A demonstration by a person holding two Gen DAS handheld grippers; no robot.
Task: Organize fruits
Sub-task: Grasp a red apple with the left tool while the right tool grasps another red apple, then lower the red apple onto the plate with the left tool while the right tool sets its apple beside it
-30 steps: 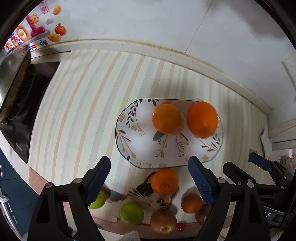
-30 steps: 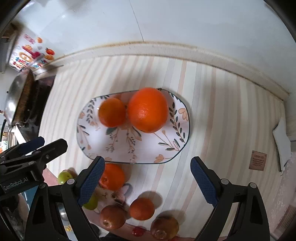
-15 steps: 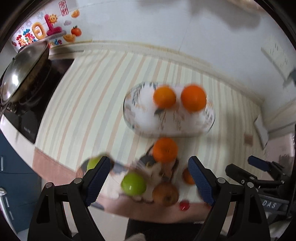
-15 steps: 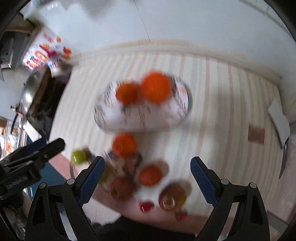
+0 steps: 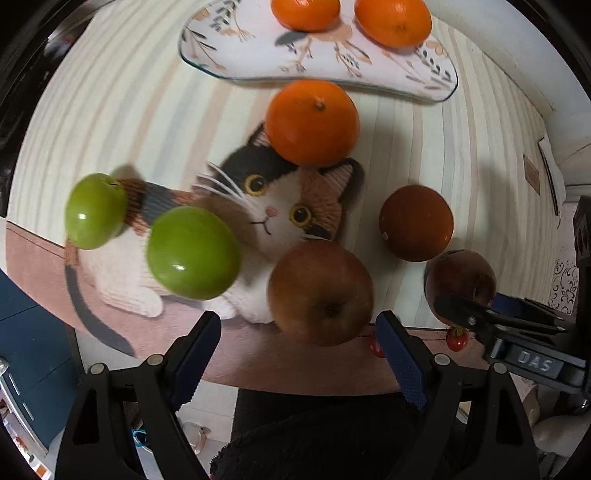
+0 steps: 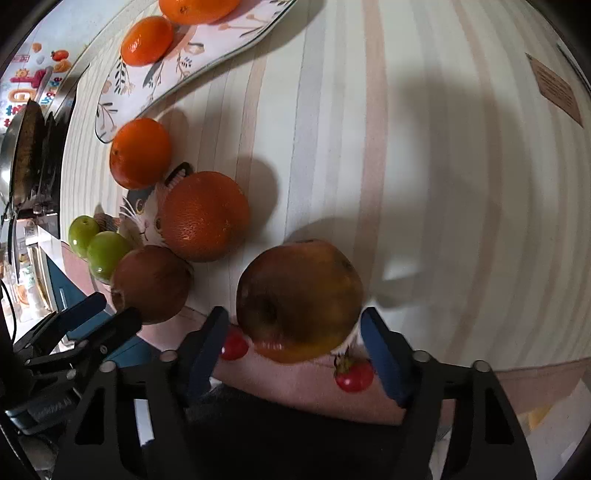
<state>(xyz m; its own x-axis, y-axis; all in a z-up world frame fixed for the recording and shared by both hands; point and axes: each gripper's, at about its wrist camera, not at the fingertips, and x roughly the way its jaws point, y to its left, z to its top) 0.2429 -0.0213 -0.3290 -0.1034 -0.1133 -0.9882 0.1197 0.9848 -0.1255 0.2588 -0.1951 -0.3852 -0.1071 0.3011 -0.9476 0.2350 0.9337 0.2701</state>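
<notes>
Left gripper [image 5: 300,341] hangs over a brownish-red apple [image 5: 320,293] on the cat-print striped mat [image 5: 273,206], blue pads spread wide, not touching it. Right gripper [image 6: 295,338] is closing around a second russet yellow-brown apple [image 6: 299,299]; the apple sits between the pads but they don't seem to press it yet. Two green apples [image 5: 193,252] lie to the left, and two oranges [image 5: 393,21] sit on the floral oval plate [image 5: 229,51].
</notes>
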